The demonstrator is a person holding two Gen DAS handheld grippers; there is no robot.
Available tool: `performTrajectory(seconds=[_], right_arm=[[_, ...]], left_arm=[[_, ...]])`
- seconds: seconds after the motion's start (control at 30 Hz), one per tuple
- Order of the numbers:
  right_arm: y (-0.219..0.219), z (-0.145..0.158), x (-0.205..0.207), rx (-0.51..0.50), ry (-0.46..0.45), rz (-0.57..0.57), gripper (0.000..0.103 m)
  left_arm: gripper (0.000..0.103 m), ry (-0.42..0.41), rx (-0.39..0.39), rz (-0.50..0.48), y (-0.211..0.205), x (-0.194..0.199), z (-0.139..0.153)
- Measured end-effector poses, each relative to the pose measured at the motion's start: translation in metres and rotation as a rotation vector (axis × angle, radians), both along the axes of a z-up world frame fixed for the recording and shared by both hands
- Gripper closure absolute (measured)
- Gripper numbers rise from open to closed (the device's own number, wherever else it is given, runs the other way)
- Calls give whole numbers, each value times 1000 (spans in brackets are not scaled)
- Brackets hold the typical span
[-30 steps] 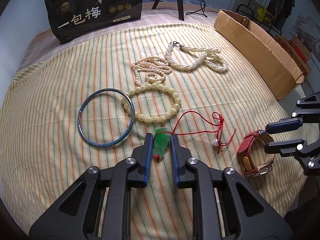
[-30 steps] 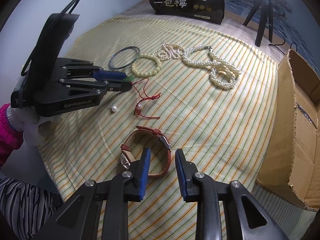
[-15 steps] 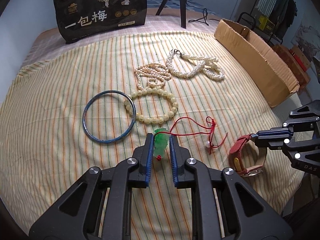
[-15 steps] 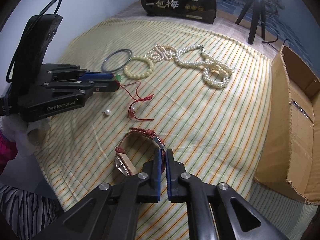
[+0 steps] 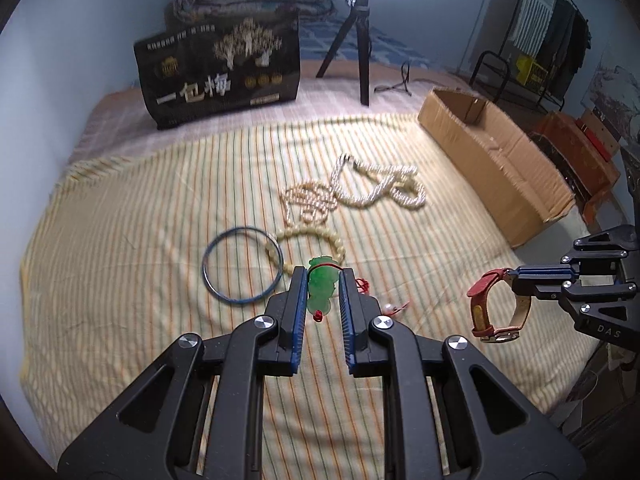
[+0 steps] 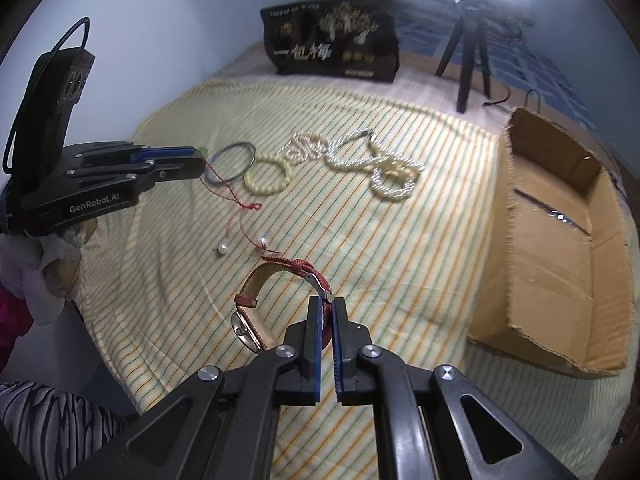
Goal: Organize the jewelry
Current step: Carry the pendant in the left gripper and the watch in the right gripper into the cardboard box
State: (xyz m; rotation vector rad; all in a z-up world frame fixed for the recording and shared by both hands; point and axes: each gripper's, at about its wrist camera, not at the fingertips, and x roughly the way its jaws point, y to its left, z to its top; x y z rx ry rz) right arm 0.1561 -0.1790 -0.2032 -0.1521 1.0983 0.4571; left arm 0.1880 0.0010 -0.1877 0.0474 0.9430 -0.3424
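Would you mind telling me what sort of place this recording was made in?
Most likely a bedroom set up for filming: the jewelry lies on a striped sheet over what looks like a bed, a ring light on a tripod stands behind, and clothes hang on a rack.

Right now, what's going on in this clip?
A person is sorting jewelry on a striped cloth with two handheld tools. The left claw is shut on a green pendant, lifted with its red cord trailing down. The right claw is shut on the strap of a red watch, held up off the cloth. A blue bangle, bead bracelet and pearl strands lie untouched beside an open cardboard box.
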Motion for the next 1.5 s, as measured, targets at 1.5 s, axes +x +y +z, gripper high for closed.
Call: performTrajectory(seconds=[1.5], right_arm=[[-213,68,62,-38,-206,-416,101]], left_arm=[[89,-120,-119,-293,-218,23,70]])
